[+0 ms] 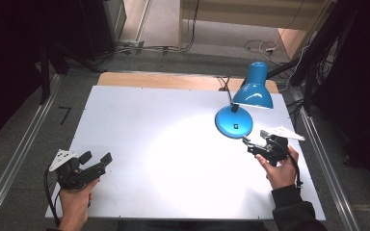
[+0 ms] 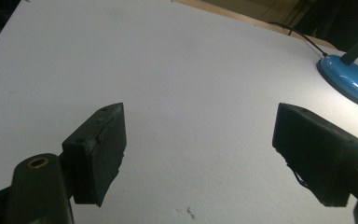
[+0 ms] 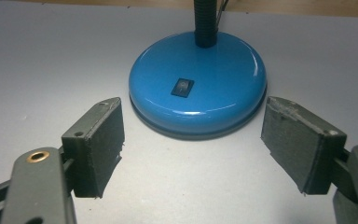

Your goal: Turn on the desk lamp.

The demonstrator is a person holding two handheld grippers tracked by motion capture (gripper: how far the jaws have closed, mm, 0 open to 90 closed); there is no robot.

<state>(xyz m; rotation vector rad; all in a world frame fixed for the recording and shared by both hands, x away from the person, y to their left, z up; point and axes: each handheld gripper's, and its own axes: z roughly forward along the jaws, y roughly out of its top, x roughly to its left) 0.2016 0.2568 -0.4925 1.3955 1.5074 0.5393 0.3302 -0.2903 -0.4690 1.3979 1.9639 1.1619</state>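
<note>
A blue desk lamp stands at the table's far right: round base [image 1: 233, 122] with a small black switch [image 1: 236, 127], and its shade [image 1: 253, 89] lit and aimed down at the board. In the right gripper view the base [image 3: 198, 84] and switch [image 3: 182, 87] lie just beyond my jaws. My right gripper [image 1: 254, 145] is open, close in front of the base, not touching it. My left gripper [image 1: 96, 159] is open over the near left of the white board, holding nothing; the lamp base [image 2: 352, 79] shows far off to its right.
The white board [image 1: 173, 149] lies on a wooden tabletop [image 1: 173, 79]. The lamp's black cord [image 1: 224, 84] runs off the far edge. Metal rails [image 1: 318, 149] flank the table, with cables on the floor behind.
</note>
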